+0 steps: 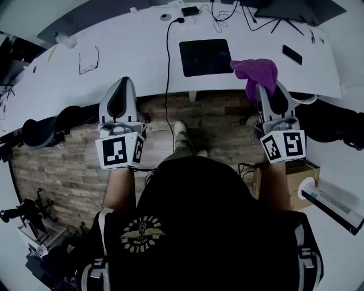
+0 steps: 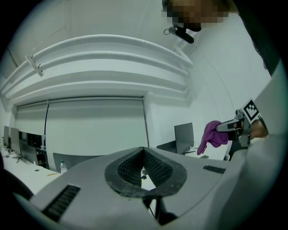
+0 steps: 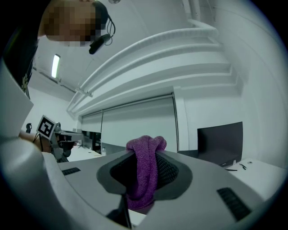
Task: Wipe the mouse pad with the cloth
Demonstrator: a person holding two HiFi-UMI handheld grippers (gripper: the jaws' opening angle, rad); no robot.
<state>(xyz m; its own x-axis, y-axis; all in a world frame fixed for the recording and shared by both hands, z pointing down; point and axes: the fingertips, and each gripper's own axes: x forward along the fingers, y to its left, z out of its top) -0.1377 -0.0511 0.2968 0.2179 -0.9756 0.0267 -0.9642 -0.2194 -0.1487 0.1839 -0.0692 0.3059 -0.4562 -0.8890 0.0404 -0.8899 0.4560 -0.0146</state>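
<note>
The black mouse pad lies flat on the white desk, near its middle. A purple cloth hangs bunched from my right gripper, which is shut on it just right of the pad, above the desk's front edge. In the right gripper view the cloth fills the gap between the jaws. My left gripper is held at the desk's front edge, left of the pad, shut with nothing between its fingers. From the left gripper view the cloth shows off to the right.
Glasses lie on the desk's left, a phone on its right. A black cable runs down past the pad's left side. A monitor foot stands at the back. A dark chair and a cardboard box are on the wooden floor.
</note>
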